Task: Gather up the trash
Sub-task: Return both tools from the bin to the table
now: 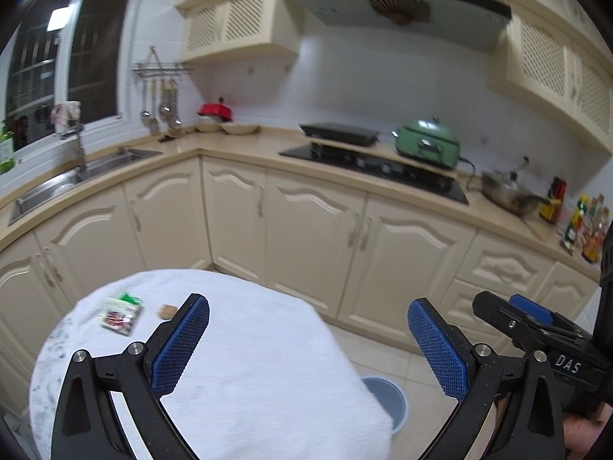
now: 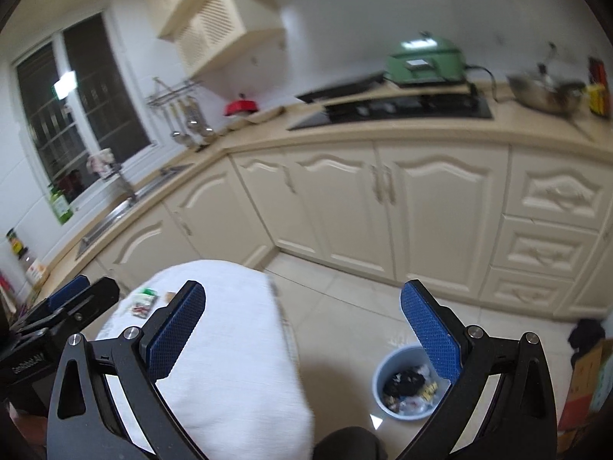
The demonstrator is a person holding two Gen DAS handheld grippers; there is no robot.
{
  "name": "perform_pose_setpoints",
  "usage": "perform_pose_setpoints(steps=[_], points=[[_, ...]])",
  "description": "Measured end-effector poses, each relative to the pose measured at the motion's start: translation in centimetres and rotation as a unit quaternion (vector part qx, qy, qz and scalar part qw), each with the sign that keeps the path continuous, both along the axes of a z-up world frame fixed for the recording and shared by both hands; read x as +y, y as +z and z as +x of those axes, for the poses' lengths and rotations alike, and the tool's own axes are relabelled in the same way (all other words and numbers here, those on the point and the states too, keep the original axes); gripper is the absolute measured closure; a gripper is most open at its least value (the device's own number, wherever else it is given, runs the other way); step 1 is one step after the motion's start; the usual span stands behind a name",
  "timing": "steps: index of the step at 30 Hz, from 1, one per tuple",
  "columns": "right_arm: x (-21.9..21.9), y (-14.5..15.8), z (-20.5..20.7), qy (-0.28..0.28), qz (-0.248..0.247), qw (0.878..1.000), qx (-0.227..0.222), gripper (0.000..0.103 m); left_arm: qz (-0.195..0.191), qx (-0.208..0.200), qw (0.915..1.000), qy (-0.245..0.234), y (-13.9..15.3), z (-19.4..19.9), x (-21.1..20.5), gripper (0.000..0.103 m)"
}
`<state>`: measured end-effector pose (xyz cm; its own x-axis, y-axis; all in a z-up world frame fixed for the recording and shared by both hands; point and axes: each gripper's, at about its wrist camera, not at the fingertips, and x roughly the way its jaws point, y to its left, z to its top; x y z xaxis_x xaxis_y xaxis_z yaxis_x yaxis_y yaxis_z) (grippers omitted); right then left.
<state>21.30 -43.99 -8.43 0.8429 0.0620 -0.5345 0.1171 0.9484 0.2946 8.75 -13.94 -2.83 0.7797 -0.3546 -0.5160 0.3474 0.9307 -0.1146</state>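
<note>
A round table under a white cloth (image 1: 245,364) (image 2: 230,345) fills the lower left of both wrist views. On its far left part lie a crumpled wrapper with red and green print (image 1: 120,314) (image 2: 142,303) and a small brown scrap (image 1: 167,311) (image 2: 168,296). A blue bin (image 2: 412,383) holding several pieces of trash stands on the floor to the table's right; only its rim (image 1: 387,395) shows in the left wrist view. My left gripper (image 1: 308,329) hangs open and empty above the table. My right gripper (image 2: 302,318) is open and empty, above the floor between table and bin.
Cream cabinets (image 1: 314,237) run along an L-shaped counter with a sink (image 1: 72,180), a black hob (image 1: 375,168), a green cooker (image 1: 429,143) and a wok (image 1: 505,191). Bottles (image 1: 586,226) crowd the counter's right end. A cardboard box (image 2: 586,379) stands on the tiled floor at right.
</note>
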Motion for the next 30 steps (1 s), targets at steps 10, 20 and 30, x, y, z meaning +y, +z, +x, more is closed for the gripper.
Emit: perform_pose_setpoints(steps=[10, 20, 30], points=[[9.8, 3.8, 0.3, 0.069, -0.039, 0.996, -0.045, 0.000, -0.026, -0.033, 0.9963, 0.075, 1.4, -6.4, 9.8, 0.001], [18.2, 5.1, 1.1, 0.135, -0.068, 0.986, -0.067, 0.000, -0.039, -0.035, 0.9871, 0.151, 0.8, -10.4, 16.8, 0.001], [23.9, 3.3, 4.1, 0.189, -0.084, 0.977, -0.053, 0.000, -0.030, -0.008, 0.9784, 0.204, -0.9, -8.9, 18.9, 0.001]])
